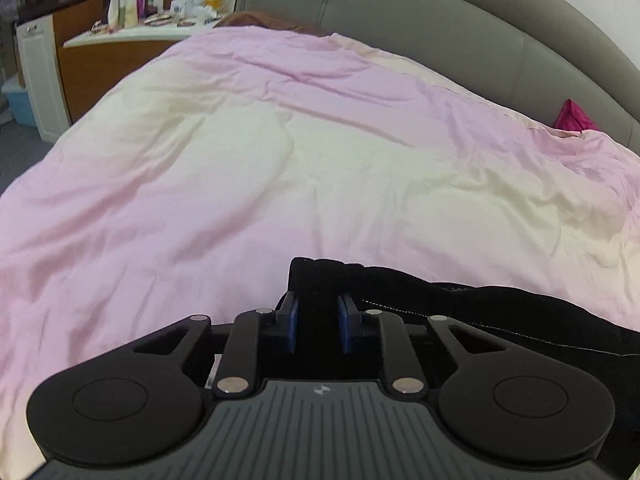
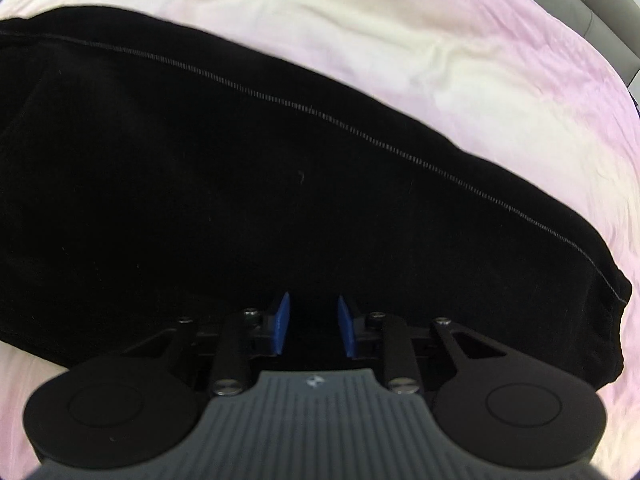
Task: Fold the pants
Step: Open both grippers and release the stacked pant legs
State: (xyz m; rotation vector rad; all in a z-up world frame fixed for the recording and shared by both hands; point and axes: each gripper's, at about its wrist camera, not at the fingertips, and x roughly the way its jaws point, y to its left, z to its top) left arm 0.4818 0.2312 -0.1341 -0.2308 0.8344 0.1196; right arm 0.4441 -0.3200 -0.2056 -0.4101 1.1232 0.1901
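Observation:
Black pants [image 2: 240, 180] with a pale stitched seam lie flat across the pink and cream duvet [image 2: 440, 60], filling most of the right wrist view. My right gripper [image 2: 314, 316] sits at their near edge, its blue pads narrowly apart with black cloth between them. In the left wrist view only one end of the pants [image 1: 500, 312] shows at the lower right. A corner of that end stands up between the blue pads of my left gripper [image 1: 318, 312], which is shut on it.
The duvet [image 1: 240, 160] stretches far ahead to a grey padded headboard [image 1: 440, 20]. A magenta cloth [image 1: 574, 116] lies by the headboard at the right. A cluttered white-topped counter [image 1: 120, 36] and a blue bin [image 1: 18, 100] stand beyond the bed's left side.

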